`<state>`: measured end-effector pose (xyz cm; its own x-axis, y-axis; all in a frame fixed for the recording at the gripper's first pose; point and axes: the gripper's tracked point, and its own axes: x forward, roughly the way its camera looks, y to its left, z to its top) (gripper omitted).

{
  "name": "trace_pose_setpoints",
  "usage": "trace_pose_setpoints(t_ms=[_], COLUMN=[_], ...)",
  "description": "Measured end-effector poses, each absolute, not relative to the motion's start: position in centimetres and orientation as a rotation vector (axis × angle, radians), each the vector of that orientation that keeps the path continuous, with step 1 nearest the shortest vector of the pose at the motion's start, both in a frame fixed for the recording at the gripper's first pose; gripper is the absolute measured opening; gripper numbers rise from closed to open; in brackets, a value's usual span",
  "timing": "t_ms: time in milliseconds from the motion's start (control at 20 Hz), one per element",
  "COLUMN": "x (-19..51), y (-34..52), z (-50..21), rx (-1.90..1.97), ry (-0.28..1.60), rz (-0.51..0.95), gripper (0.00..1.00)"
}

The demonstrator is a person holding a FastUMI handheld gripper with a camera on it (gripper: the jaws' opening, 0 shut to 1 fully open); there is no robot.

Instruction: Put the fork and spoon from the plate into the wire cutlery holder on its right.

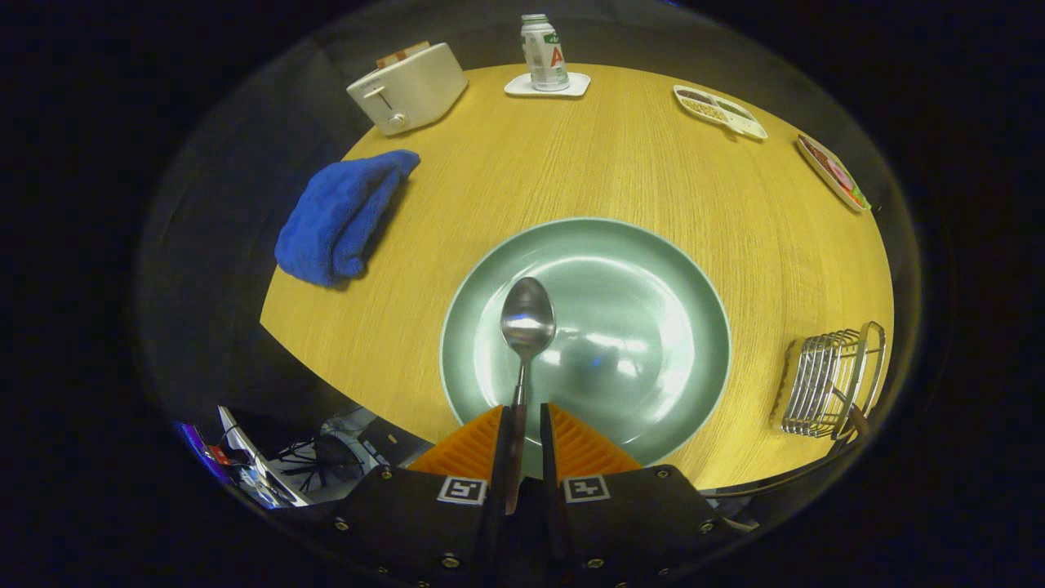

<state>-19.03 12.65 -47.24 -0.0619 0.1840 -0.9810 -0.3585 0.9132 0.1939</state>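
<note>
Between the jaws, a shiny spoon [526, 322] over the green plate [653, 269].

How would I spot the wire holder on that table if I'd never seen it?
Start at the big green plate on the wooden table, where the claw grips a spoon. Look right of the plate, by the table's edge: the holder is the one thing made of bare metal wire.
</note>
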Motion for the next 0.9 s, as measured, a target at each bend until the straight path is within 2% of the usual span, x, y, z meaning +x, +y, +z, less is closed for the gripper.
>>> trace_pose_setpoints(t_ms=[300,400,500,550,900], x=[-20.5,-20.5,-19.6,-19.8,-18.3], y=[12.8,12.6,12.5,12.1,11.2], z=[-48.9,-49.6,-49.3,-49.7,-47.9], rx=[-0.143,-0.123,-0.092,-0.109,-0.049], ry=[1.625,1.638,1.622,1.619,1.559], rz=[0.456,0.420,0.391,0.367,0.343], gripper=[0.20,0.12,0.13,0.01,0.01])
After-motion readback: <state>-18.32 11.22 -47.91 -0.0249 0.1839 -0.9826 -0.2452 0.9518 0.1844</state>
